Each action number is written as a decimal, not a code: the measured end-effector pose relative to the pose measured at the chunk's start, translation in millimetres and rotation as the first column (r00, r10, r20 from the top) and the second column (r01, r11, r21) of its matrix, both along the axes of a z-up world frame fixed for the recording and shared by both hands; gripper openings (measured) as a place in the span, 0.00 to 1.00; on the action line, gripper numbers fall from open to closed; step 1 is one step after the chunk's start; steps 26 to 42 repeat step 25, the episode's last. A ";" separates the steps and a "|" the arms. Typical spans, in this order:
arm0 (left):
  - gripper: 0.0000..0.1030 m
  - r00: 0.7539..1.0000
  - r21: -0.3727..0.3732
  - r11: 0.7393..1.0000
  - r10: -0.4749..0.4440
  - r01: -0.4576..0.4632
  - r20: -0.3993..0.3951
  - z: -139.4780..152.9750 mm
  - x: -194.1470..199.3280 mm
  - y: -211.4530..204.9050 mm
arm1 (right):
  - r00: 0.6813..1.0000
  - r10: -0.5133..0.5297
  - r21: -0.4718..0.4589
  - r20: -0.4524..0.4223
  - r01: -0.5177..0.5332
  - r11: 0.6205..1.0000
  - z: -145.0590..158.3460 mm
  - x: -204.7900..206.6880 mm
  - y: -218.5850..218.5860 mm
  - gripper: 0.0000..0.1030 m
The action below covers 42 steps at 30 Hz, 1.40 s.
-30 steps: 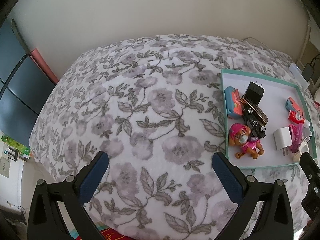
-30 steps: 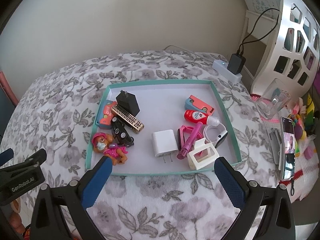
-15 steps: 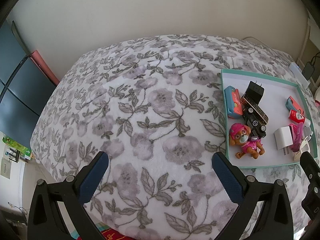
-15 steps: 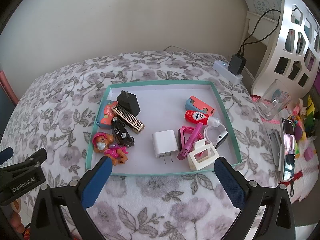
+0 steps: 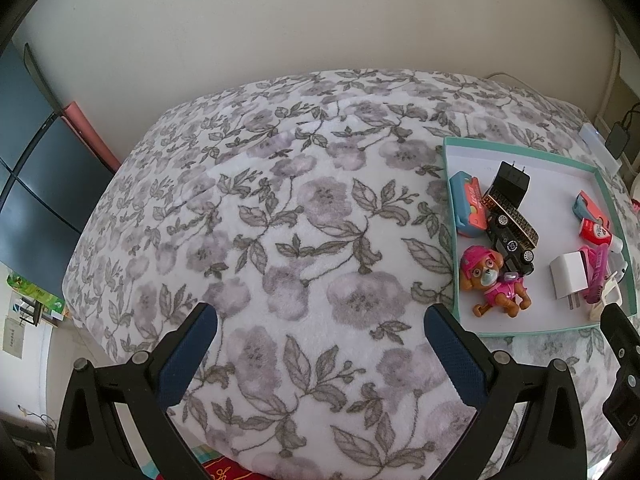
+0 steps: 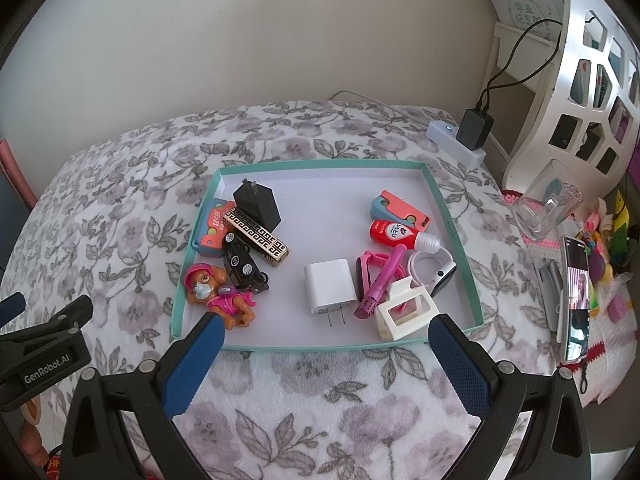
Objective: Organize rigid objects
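A teal-rimmed tray lies on the flowered blanket and holds several small items: a pink toy dog, a black toy car, a black charger, a gold-patterned bar, a white charger, a red bottle, a pink stick and a white clip. My right gripper is open just in front of the tray's near rim, holding nothing. My left gripper is open over bare blanket, left of the tray.
A power strip with a black adapter sits behind the tray. To the right stand a glass cup, a phone and a white cut-out shelf. A dark cabinet stands left of the bed.
Both views have shifted very slightly; the right gripper has crept a touch closer to the tray. Nothing in the tray has moved.
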<state>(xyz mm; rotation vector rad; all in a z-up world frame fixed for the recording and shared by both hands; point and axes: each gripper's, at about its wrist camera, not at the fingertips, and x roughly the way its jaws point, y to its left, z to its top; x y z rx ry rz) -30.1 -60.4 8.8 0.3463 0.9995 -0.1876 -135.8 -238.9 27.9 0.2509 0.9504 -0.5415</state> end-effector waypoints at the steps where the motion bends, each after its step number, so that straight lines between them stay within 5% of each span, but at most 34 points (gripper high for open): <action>1: 1.00 1.000 0.001 1.000 0.000 0.000 0.000 0.0 -0.1 -0.2 | 1.000 0.001 0.000 0.000 -0.001 1.000 0.1 -0.1 0.2 1.00; 42: 1.00 1.000 0.001 1.000 -0.005 0.005 0.010 2.3 0.3 0.5 | 1.000 0.002 -0.001 -0.003 -0.002 1.000 -1.8 0.2 0.7 1.00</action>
